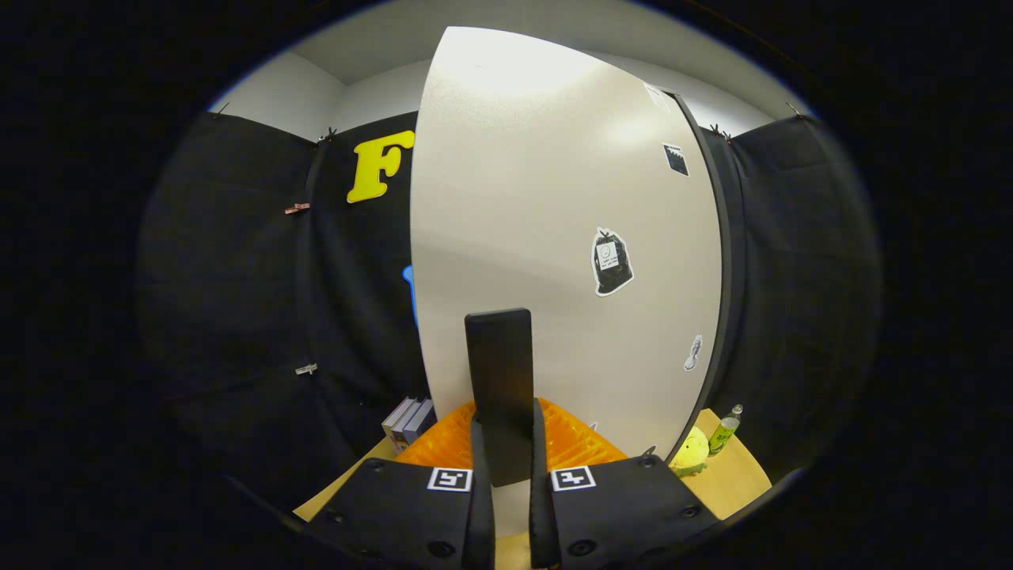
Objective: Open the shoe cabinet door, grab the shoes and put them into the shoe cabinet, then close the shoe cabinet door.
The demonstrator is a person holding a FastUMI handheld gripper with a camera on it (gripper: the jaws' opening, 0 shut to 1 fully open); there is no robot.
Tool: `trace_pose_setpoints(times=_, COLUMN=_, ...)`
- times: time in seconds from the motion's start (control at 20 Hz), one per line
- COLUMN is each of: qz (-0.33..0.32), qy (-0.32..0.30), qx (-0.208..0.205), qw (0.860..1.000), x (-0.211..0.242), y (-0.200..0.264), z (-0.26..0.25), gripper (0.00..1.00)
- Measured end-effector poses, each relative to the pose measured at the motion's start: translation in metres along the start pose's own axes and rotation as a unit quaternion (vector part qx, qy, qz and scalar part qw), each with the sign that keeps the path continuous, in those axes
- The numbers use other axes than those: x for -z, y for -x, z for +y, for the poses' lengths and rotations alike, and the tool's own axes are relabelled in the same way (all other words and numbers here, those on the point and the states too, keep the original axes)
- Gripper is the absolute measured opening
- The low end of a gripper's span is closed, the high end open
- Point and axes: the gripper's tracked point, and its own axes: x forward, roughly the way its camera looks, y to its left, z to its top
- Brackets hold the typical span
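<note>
The shoe cabinet's white door (554, 237) rises right in front of me, with a few small stickers on it. Its black upright handle (498, 372) stands between my fingers. My gripper (510, 467) is shut on the handle, one finger (479, 483) pressing its left side and the other its right side. The door's left edge stands out against the black cloth wall. A dark strip of the cabinet's edge (724, 261) runs down the door's right side. I cannot tell how far the door is swung.
A wooden tabletop (740, 479) lies below the door. Right of the door on it are a yellow plush toy (690, 450) and a small green bottle (724, 431). A few books (407, 419) stand left of the door.
</note>
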Motion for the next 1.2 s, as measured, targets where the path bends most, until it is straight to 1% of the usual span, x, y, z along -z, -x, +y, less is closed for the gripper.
trace_pose_setpoints(times=0.25, qz=0.01, qy=-0.001, qx=-0.029, qw=1.0, x=0.001, y=0.036, z=-0.023, gripper=0.21)
trace_pose_setpoints(times=0.6, qz=0.002, qy=0.007, qx=-0.043, qw=0.999, x=0.0, y=0.081, z=-0.066, gripper=0.21)
trace_pose_setpoints(times=0.9, qz=-0.006, qy=-0.003, qx=-0.045, qw=0.999, x=-0.003, y=0.105, z=-0.106, gripper=0.21)
trace_pose_setpoints(times=1.15, qz=-0.012, qy=-0.018, qx=-0.025, qw=0.999, x=-0.005, y=0.116, z=-0.135, gripper=0.2)
trace_pose_setpoints(times=1.2, qz=-0.012, qy=-0.02, qx=-0.02, qw=1.0, x=-0.005, y=0.12, z=-0.147, gripper=0.2)
